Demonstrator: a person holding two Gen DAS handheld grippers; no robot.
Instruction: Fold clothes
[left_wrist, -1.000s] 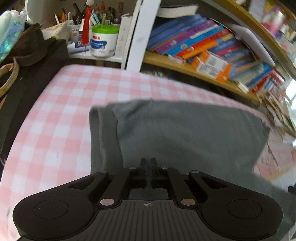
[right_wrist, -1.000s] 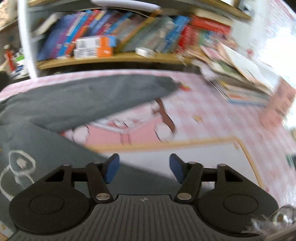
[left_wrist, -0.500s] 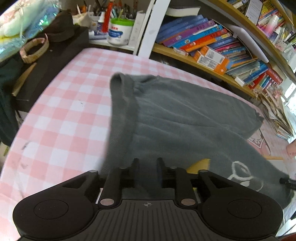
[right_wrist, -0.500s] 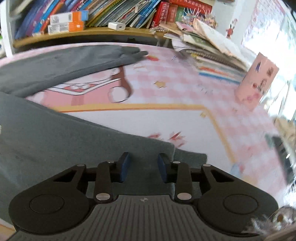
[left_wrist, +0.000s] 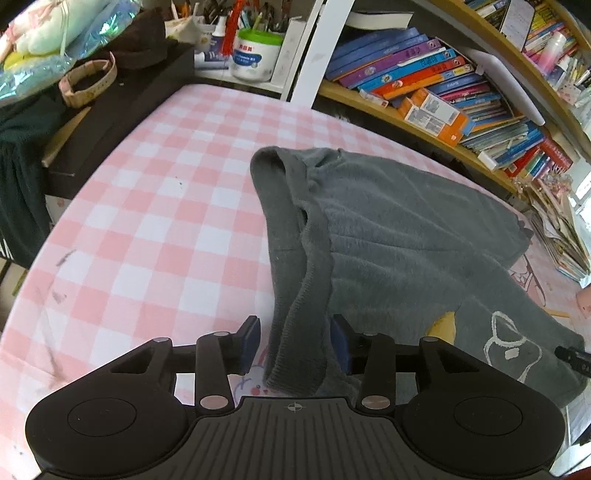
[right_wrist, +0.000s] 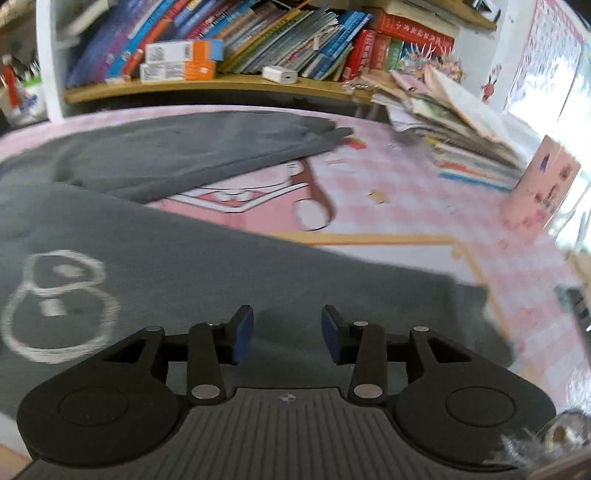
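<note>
Dark grey pants (left_wrist: 388, 240) lie spread on the pink checked tablecloth (left_wrist: 166, 221), waistband (left_wrist: 291, 258) toward the left, legs running right. A white outline drawing (right_wrist: 55, 302) marks the near leg. My left gripper (left_wrist: 294, 341) is open, its blue pads either side of the near end of the waistband, which lies loose between them. My right gripper (right_wrist: 287, 334) is open just above the near leg (right_wrist: 258, 273), close to its hem. The far leg (right_wrist: 207, 144) lies flat behind.
A bookshelf (left_wrist: 443, 92) full of books runs along the far side. A white jar (left_wrist: 255, 55) and pens stand at the back left. A stack of magazines (right_wrist: 461, 140) and a pink box (right_wrist: 543, 184) sit at the right of the table. Dark furniture (left_wrist: 110, 110) borders the left edge.
My left gripper, shut on the pants a second ago, has opened and let the waistband drop. My right gripper narrowed over the leg, then opened again. Both pulled back slightly.
</note>
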